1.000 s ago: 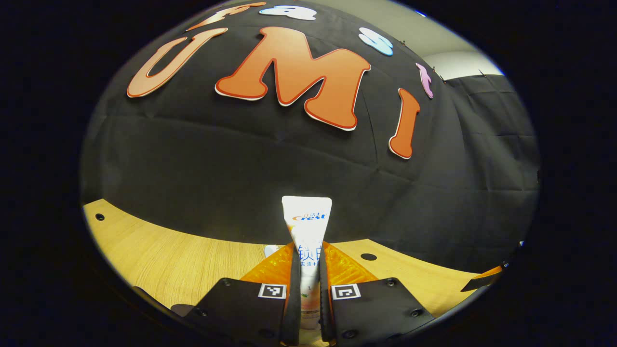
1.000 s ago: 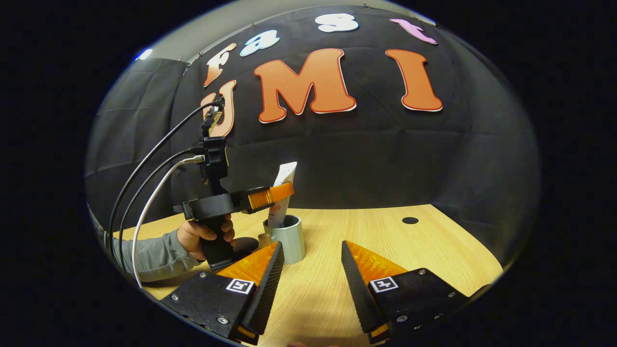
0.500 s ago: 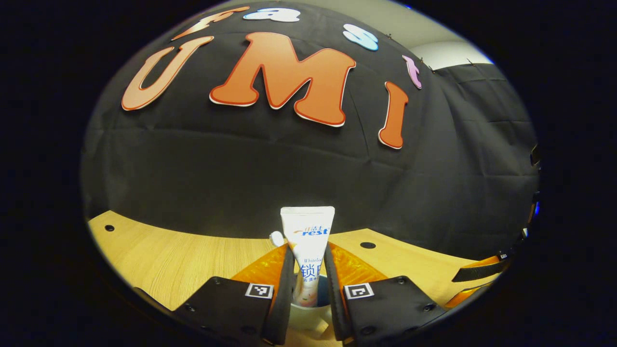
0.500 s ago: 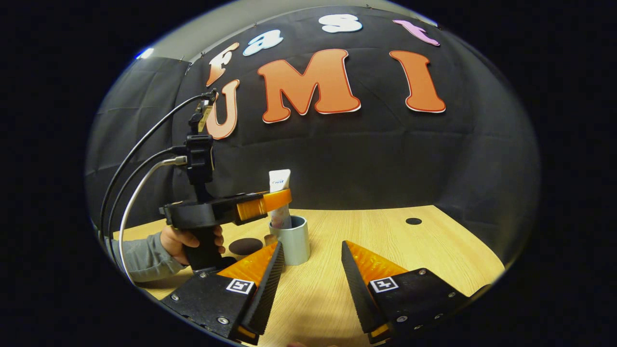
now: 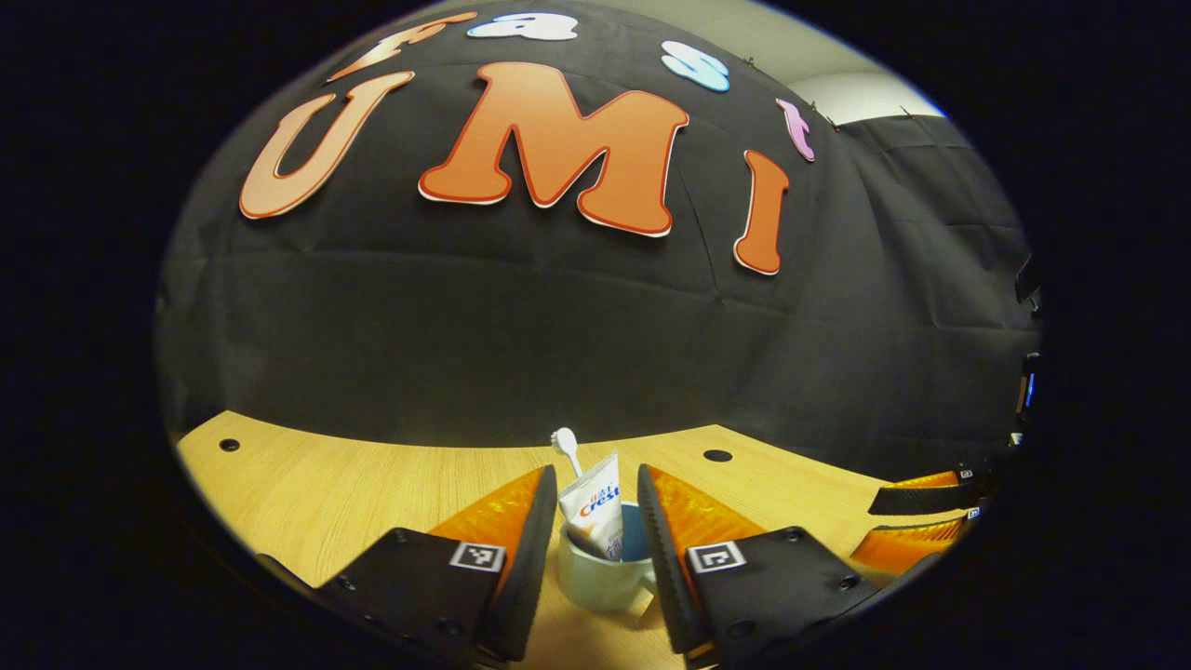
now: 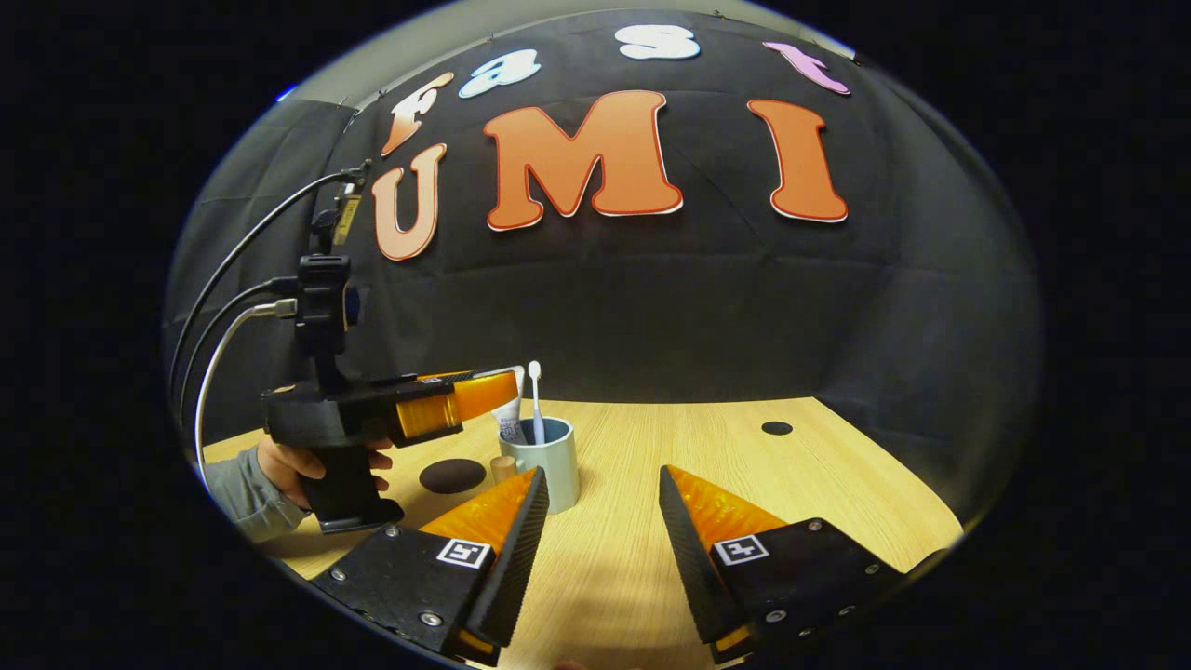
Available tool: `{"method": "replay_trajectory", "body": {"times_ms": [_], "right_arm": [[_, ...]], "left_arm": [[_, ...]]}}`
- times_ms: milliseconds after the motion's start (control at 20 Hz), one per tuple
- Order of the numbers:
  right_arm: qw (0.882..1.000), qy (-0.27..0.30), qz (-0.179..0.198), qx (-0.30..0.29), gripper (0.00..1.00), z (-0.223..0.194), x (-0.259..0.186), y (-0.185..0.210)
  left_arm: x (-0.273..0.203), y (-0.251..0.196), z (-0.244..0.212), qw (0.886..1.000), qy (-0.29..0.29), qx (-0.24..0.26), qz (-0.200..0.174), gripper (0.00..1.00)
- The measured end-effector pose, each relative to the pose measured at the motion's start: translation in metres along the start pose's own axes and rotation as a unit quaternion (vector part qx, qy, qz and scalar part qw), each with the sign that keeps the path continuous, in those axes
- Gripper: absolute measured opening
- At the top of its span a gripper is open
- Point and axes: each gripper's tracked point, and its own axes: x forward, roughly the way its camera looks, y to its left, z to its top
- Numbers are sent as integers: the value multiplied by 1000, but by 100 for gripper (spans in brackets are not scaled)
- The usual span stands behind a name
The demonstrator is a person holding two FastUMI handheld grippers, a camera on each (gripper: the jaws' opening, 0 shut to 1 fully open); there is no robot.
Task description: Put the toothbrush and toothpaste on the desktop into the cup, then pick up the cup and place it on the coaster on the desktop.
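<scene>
Right tongs point(image 6: 595, 521) parted wide, holding nothing, over wood-grain desk point(image 6: 744, 465). Left tongs point(image 5: 592, 521) spread, gripping nothing, flanking smooth round cup point(image 5: 595, 582); crimped toothpaste point(image 5: 595, 507) tube and slim toothbrush point(image 5: 565, 445) stood inside. Flat dark round coaster point(image 6: 451, 475) lay beside cup.

We find the cup point(image 6: 551, 473) on the counter point(image 6: 800, 484), with the toothbrush point(image 6: 535, 400) and toothpaste point(image 6: 508, 421) standing in it, paste to the brush's left in the right gripper view. Left of the cup lies the coaster point(image 6: 452, 475); a small peg point(image 6: 503, 468) stands between them, just beside the cup. The left gripper point(image 6: 484, 398) hangs above the cup's left side, a hand point(image 6: 296, 463) on its grip. In the left gripper view the cup point(image 5: 600, 577) sits between our fingers point(image 5: 530, 549), untouched.
</scene>
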Motion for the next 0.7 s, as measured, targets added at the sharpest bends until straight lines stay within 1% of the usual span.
{"method": "replay_trajectory", "body": {"times_ms": [150,200,250,400,450,550,700], "right_arm": [[1000,-1,3,1,72,8,3,9],[1000,-1,4,0,77,10,4,11],[1000,-2,6,-2,72,12,5,15],[1000,1,13,-7,72,17,11,27],[1000,5,14,-9,72,12,7,25],[1000,16,7,-14,73,10,12,29],[999,33,8,-18,72,6,19,40]], "left_arm": [[-18,5,7,1000,-11,-5,1,82],[-23,8,7,1000,-13,-5,5,83],[-29,12,9,1000,-15,-3,11,93],[-49,22,20,999,-25,4,26,96],[-55,26,23,999,-26,9,32,96],[-68,34,26,999,-22,24,43,97],[-88,46,34,997,-29,35,62,97]]}}
